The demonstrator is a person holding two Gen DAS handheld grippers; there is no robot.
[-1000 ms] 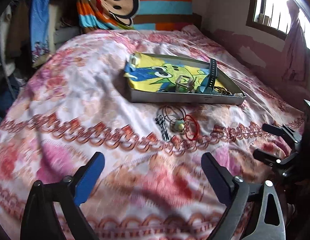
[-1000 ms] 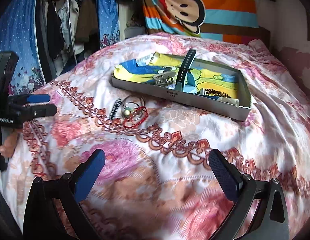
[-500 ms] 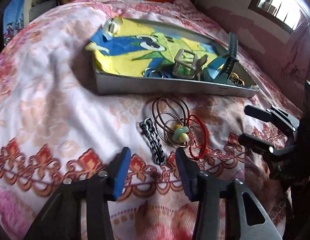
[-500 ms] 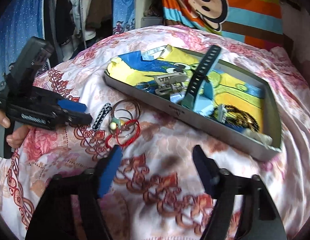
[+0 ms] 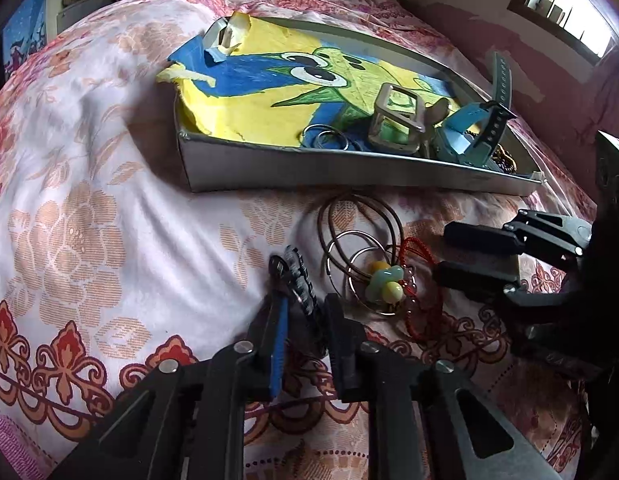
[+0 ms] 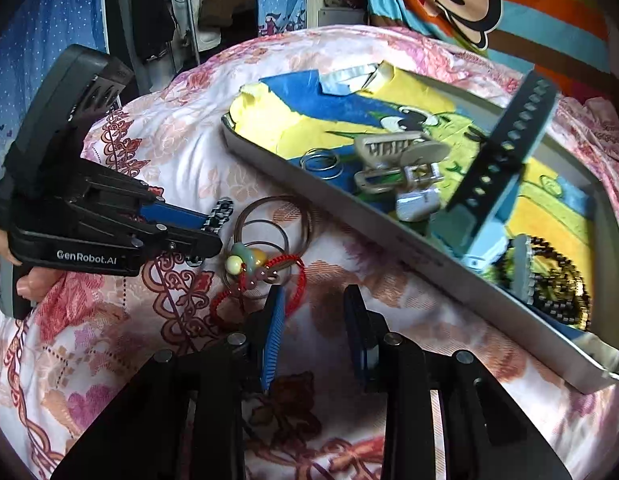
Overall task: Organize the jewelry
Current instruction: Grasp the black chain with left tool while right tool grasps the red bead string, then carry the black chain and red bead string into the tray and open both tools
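Observation:
A pile of jewelry lies on the floral bedsheet in front of a grey tray (image 5: 309, 168) (image 6: 349, 216). My left gripper (image 5: 305, 306) (image 6: 213, 232) is closing its jaws, and the near end of a black-and-white braided bracelet (image 5: 299, 276) (image 6: 223, 210) lies between them with a small gap still showing. My right gripper (image 6: 313, 296) (image 5: 441, 254) is closing too. Its left finger rests over the edge of a red cord bracelet (image 6: 269, 280) (image 5: 423, 256), and mostly sheet shows between its jaws. Brown cord hoops (image 5: 365, 220) and a green-yellow bead charm (image 5: 385, 284) (image 6: 245, 258) lie between the two bracelets.
The tray is lined with yellow-blue cartoon paper and holds a metal buckle (image 5: 397, 120), key rings (image 6: 319, 162), a dark watch strap (image 6: 505, 148) and a beaded bracelet (image 6: 557, 272). A hand (image 6: 33, 280) grips the left tool. Clothes hang beyond the bed on the left, and a window is at the right.
Both grippers came forward and down to the jewelry pile, and their jaws narrowed from wide open. The left now straddles the braided bracelet, and the right sits at the red cord.

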